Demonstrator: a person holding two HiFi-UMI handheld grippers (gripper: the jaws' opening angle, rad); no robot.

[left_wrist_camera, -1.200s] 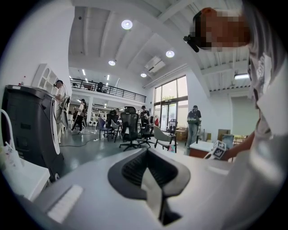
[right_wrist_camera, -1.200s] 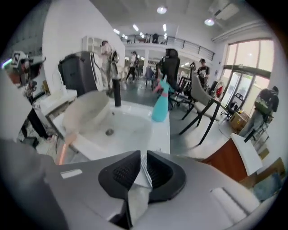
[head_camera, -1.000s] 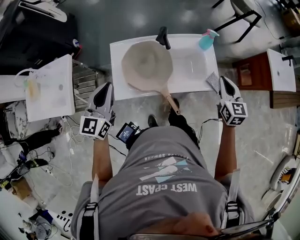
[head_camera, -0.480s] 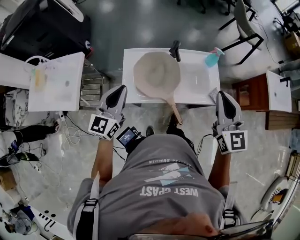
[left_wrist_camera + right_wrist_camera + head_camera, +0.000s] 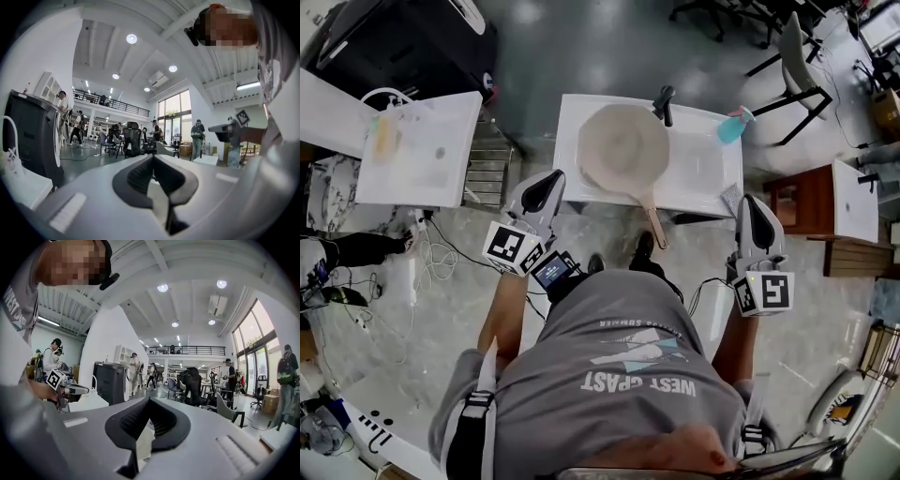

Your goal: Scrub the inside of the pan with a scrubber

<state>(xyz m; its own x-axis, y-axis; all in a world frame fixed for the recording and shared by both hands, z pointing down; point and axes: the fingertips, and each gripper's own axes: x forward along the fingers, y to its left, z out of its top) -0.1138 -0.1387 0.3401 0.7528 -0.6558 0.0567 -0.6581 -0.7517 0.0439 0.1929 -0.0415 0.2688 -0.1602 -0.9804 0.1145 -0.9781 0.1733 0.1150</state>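
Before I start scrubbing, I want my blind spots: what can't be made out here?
1. Head view: the small grey pad at the near right corner of the white sink is too small to confirm as the scrubber.
2. Head view: the round beige pan is too small to show dirt.
3. Both gripper views face the room; sink and pan fall outside them.

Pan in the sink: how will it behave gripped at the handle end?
Likely rigid but bowl-heavy: the pan carries a wide bowl far from its slim handle, so an end grip may droop or twist. The handle crosses the front rim of the sink, so a push would probably pivot it there.
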